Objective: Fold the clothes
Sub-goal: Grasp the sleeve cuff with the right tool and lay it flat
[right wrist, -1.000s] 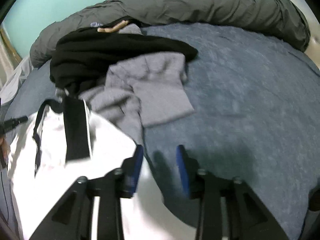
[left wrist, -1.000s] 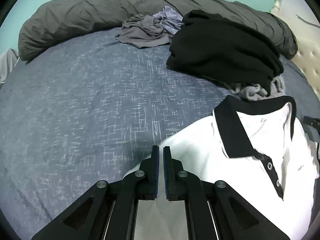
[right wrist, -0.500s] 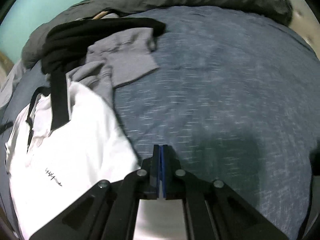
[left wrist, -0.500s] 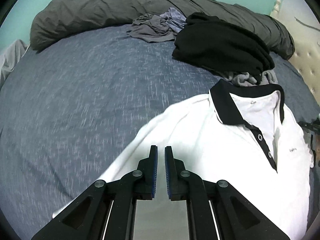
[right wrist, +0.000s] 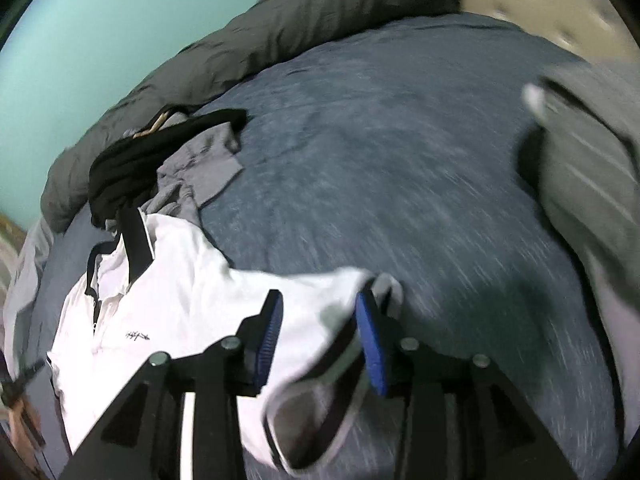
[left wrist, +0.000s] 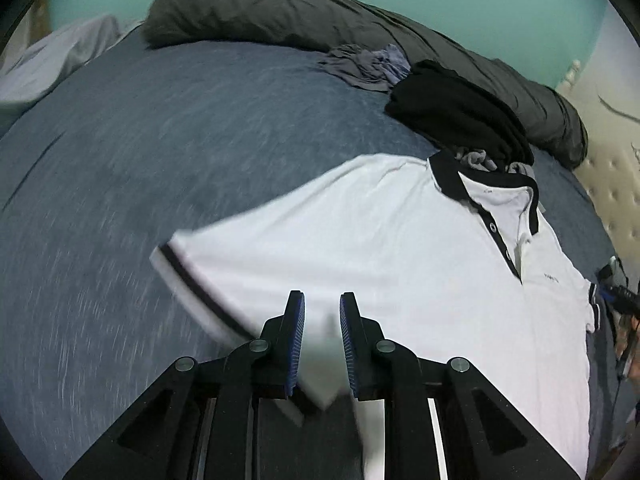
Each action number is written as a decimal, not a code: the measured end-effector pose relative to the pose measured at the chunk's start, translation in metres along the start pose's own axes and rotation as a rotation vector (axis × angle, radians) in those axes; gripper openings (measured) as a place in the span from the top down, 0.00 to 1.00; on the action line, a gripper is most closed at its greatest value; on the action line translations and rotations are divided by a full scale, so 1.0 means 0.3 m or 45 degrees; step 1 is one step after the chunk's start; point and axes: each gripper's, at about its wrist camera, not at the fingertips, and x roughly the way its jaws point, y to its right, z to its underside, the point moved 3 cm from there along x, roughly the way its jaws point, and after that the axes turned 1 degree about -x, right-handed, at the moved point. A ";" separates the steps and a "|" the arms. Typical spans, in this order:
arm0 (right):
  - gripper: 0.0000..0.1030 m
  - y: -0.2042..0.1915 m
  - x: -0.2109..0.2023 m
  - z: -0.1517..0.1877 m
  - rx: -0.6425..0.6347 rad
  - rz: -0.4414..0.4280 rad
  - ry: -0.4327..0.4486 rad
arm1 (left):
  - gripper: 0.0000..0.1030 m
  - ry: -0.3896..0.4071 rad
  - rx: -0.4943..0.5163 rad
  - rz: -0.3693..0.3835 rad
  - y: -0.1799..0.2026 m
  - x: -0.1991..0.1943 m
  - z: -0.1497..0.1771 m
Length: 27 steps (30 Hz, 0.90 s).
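A white polo shirt (left wrist: 400, 248) with a black collar (left wrist: 448, 176) lies front up on the blue bed sheet (left wrist: 160, 140), spread wide. My left gripper (left wrist: 322, 300) is over its left sleeve, whose black-striped cuff (left wrist: 188, 276) is blurred. Its jaws are opening, with a loose fold of white cloth between them. In the right wrist view the shirt (right wrist: 168, 280) stretches toward my right gripper (right wrist: 318, 300). Those jaws are opening too. The right sleeve lies slack between them and its dark-banded cuff (right wrist: 320, 412) hangs below.
A black garment (left wrist: 456, 116) and grey clothes (left wrist: 360, 66) are piled just beyond the collar. A rolled dark grey duvet (left wrist: 280, 12) runs along the far side, with a beige tufted headboard (left wrist: 612, 184) at the right. A blurred grey cloth (right wrist: 592, 168) lies at the right.
Both grippers have drawn outward with the sleeves, so the shirt now lies spread. The left jaws have parted. The right jaws shut on the sleeve and have parted again.
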 end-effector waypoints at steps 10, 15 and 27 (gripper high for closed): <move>0.60 -0.030 -0.043 0.149 0.039 -0.100 -0.089 | 0.71 -0.026 -0.114 0.010 -0.049 -0.128 0.257; 0.84 -0.055 0.002 0.201 -0.018 -0.071 -0.132 | 0.71 -0.048 -0.123 0.024 -0.043 -0.147 0.341; 0.99 0.036 -0.036 0.254 0.080 -0.041 -0.068 | 0.71 -0.103 -0.108 0.024 -0.032 -0.168 0.405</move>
